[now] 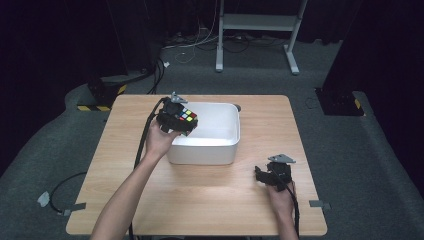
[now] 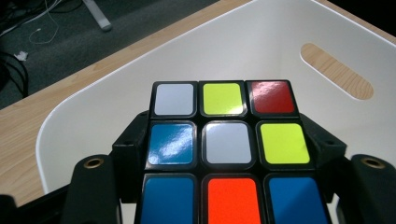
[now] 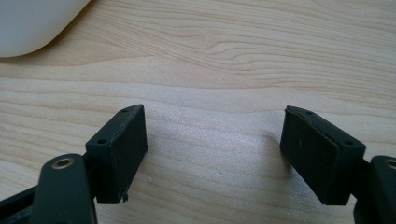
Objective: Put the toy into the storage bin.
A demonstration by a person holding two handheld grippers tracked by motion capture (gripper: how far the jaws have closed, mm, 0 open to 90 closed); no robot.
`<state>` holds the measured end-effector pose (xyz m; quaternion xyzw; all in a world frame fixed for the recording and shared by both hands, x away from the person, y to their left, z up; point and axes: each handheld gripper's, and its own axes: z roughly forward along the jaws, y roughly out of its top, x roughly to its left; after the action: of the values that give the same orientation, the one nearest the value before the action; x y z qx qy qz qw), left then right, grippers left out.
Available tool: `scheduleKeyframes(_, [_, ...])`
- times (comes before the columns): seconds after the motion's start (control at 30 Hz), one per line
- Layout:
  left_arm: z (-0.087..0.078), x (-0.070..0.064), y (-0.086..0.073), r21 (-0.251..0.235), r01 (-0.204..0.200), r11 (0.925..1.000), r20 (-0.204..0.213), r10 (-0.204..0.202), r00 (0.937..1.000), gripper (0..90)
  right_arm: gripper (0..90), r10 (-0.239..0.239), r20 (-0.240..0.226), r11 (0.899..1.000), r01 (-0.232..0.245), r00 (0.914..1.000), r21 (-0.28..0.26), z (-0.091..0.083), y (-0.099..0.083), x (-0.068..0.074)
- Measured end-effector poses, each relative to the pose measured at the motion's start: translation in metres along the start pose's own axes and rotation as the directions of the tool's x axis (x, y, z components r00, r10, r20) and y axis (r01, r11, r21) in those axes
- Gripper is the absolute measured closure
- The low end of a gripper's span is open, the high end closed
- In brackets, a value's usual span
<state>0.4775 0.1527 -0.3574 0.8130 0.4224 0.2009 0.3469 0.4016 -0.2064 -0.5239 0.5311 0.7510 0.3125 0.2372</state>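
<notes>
Dark curtains close in a grey carpeted floor (image 1: 350, 150), where cables lie by the legs of a white stand (image 1: 257, 25) at the far side. From the high view, a light wooden table (image 1: 210, 190) fills the middle, and a white tub (image 1: 212, 145) sits on it a little left of centre, toward the far edge. The person's left hand (image 1: 157, 140) holds the left gripper (image 1: 176, 120) at the tub's left wall, its jaws clamped on a puzzle cube (image 1: 186, 117) that hangs over the tub's near-left corner. The right gripper (image 1: 272, 175) is near the table's near-right part, well apart from the tub, held low by the right hand (image 1: 282, 195), with a black cable trailing back along the forearm.

Along the left gripper's jaws, the cube (image 2: 224, 149) is pinched from both sides, each black jaw pressed against a side face. Its upper face shows white, yellow and red across the far row, blue, white and yellow in the middle, and blue, orange and blue nearest. Beyond it lies the tub's white inside (image 2: 116, 102), with a slot handle (image 2: 336, 71) cut in the far wall.

Along the right gripper's jaws, the two black pads (image 3: 121, 149) stand wide apart with nothing between them, just above bare tabletop (image 3: 219, 154). A rounded corner of the tub (image 3: 32, 23) shows at upper left.
</notes>
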Motion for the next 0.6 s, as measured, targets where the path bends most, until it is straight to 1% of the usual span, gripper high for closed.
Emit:
scheduleKeyframes(0.2, [-0.002,0.002,-0.003,-0.002,-0.001,1.0000,-0.001,0.001,1.0000,33.7,22.7,0.000,0.000,1.000,0.000,1.0000,0.000,0.000,0.000,0.000])
scheduleKeyframes(0.33, [-0.001,0.004,-0.008,-0.004,0.016,0.9999,0.002,-0.016,0.9999,33.7,22.7,0.000,0.000,1.000,0.000,1.0000,0.000,0.000,0.000,0.000])
scheduleKeyframes(0.6, [-0.005,0.010,-0.014,-0.012,0.028,0.9995,0.003,-0.028,0.9996,33.6,22.6,0.000,0.000,1.000,0.000,1.0000,0.000,0.000,0.000,0.000])
